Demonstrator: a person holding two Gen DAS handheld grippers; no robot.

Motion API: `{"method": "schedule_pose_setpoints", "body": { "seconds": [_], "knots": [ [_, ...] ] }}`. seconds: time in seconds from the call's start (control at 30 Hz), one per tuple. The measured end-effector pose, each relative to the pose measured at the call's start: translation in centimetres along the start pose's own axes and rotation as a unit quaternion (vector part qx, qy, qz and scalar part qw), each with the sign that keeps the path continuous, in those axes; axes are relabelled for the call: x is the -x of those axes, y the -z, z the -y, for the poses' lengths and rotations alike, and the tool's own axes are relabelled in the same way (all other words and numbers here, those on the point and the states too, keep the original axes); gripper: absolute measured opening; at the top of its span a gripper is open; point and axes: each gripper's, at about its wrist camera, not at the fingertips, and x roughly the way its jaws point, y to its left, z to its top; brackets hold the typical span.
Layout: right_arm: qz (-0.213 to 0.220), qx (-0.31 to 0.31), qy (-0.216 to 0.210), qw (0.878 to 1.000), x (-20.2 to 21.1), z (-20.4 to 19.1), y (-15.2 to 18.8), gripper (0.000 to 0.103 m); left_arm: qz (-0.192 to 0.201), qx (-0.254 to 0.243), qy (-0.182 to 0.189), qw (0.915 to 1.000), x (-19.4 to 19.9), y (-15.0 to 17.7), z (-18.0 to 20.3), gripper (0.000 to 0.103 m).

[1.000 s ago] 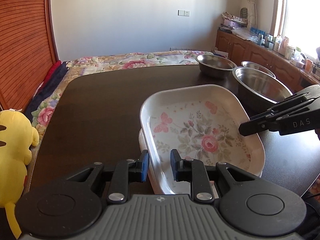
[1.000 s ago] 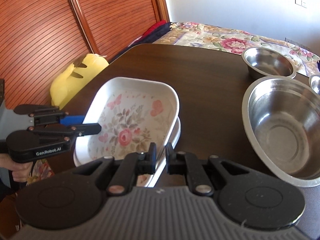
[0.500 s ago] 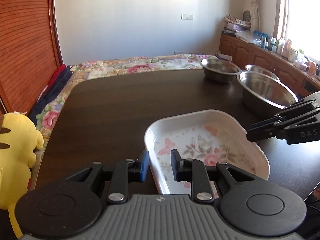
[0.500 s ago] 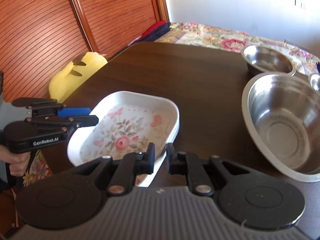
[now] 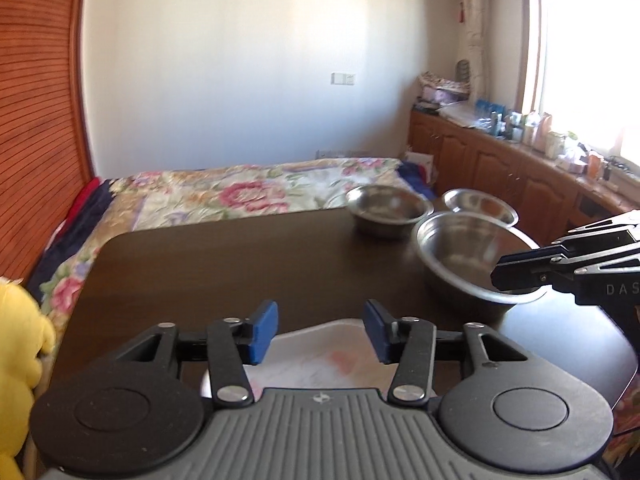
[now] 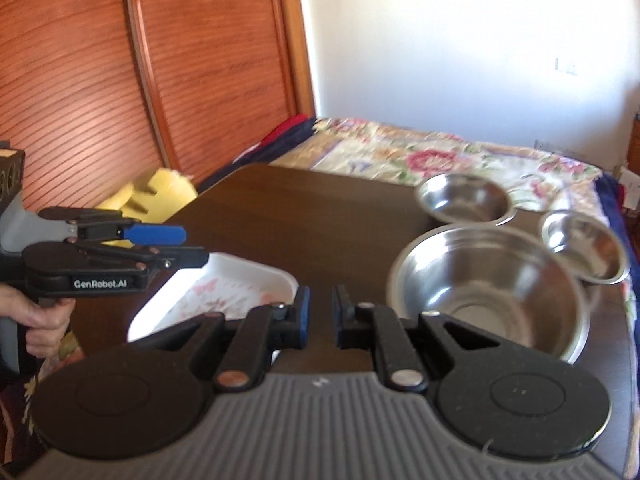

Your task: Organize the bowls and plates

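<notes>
Floral tray (image 6: 224,292) sits stacked on the table (image 5: 240,264), so left gripper (image 5: 320,330) has just been spreading, nothing between its pads. Right gripper (image 6: 319,312) looks pressed nearly together, empty.

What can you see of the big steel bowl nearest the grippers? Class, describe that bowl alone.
The big steel bowl is round, deep and shiny, with a thin rolled rim and a flat bottom; it looks like stainless steel. It stands upright and empty on the dark table, near the edge. Two smaller steel bowls sit just behind it; whether they touch it cannot be told. No gripper touches it.
</notes>
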Motion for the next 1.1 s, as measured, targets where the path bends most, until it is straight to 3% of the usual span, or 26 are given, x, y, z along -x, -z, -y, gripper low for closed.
{"method": "schedule_pose_setpoints", "body": {
  "seconds": [0.37, 0.4, 0.5, 0.7, 1.1],
  "knots": [
    [0.035, 0.002, 0.048, 0.998, 2.1, 4.9, 0.7, 0.014, 0.004, -0.014, 0.048, 0.9987, -4.0, -1.9, 5.4, 0.063],
    [0.037, 0.003, 0.053, 0.998, 2.2, 5.4, 0.8, 0.016, 0.003, -0.014, 0.050, 0.9987, -4.3, -2.0, 5.7, 0.063],
    [0.047, -0.001, 0.063, 0.997, 2.4, 6.8, 1.1, 0.038, 0.000, -0.013, 0.051, 0.9986, -5.4, -2.3, 6.4, 0.064],
    [0.052, -0.002, 0.081, 0.995, 2.1, 9.4, 1.7, 0.052, -0.012, -0.009, 0.050, 0.9986, -7.4, -2.5, 7.4, 0.064],
    [0.035, -0.040, 0.088, 0.995, -0.1, 14.2, 3.3, 0.053, -0.036, -0.012, 0.050, 0.9980, -10.6, -2.5, 8.7, 0.063]
  ]
}}
